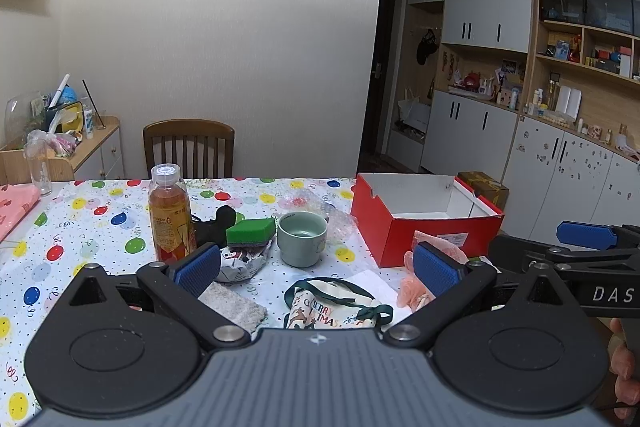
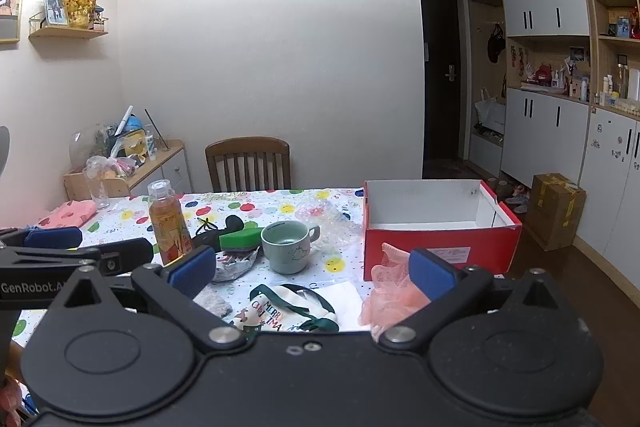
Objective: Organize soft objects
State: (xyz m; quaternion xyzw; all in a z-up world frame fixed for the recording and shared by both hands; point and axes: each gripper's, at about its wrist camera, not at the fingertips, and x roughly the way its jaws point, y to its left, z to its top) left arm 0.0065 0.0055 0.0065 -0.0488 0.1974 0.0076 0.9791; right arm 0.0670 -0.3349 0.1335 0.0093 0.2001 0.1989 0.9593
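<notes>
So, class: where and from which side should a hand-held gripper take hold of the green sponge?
Grip the green sponge across its long flat sides, coming from above: it lies flat atop the crumpled wrapper, with the mug close beside it.

Bottle [image 1: 169, 214], mug [image 1: 302, 238], wooden chair [image 1: 189, 147]

Pink mesh pouf [image 2: 390, 291] beside red box [image 2: 440, 247]

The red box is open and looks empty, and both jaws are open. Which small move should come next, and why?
Probably lower the right gripper onto the pink mesh puff, beside the red box. It is soft, near the right finger, and nothing is held yet.
</notes>
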